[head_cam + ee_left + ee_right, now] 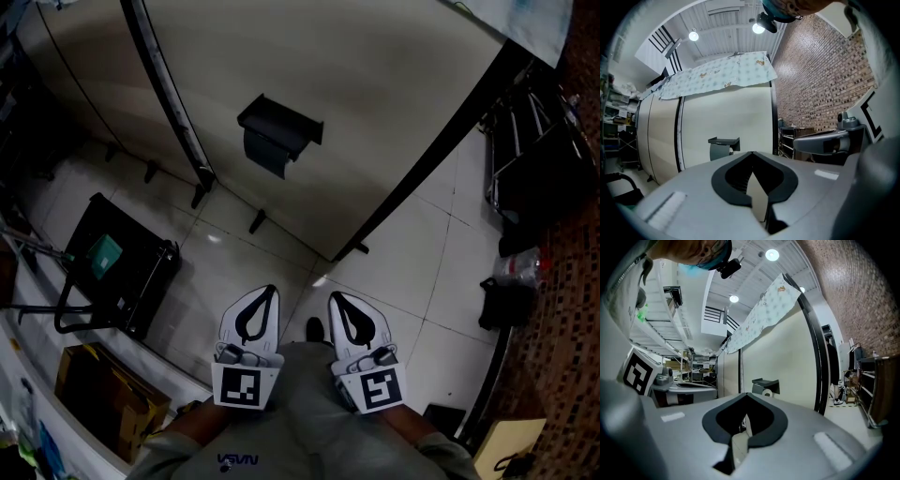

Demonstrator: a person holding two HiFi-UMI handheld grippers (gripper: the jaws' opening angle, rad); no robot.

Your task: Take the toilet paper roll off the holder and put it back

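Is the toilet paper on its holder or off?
On. The right gripper view shows the white roll sitting tucked just under the dark holder.

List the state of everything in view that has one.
left gripper: shut, empty.
right gripper: shut, empty.
holder: mounted on the cream panel, loaded.
toilet paper roll: on the holder, untouched.

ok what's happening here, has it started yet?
Not yet. A person faces the cream partition, holding the left gripper and right gripper side by side, both shut and empty. The dark holder is mounted on the partition ahead, clear of both grippers. The toilet paper roll sits in it.
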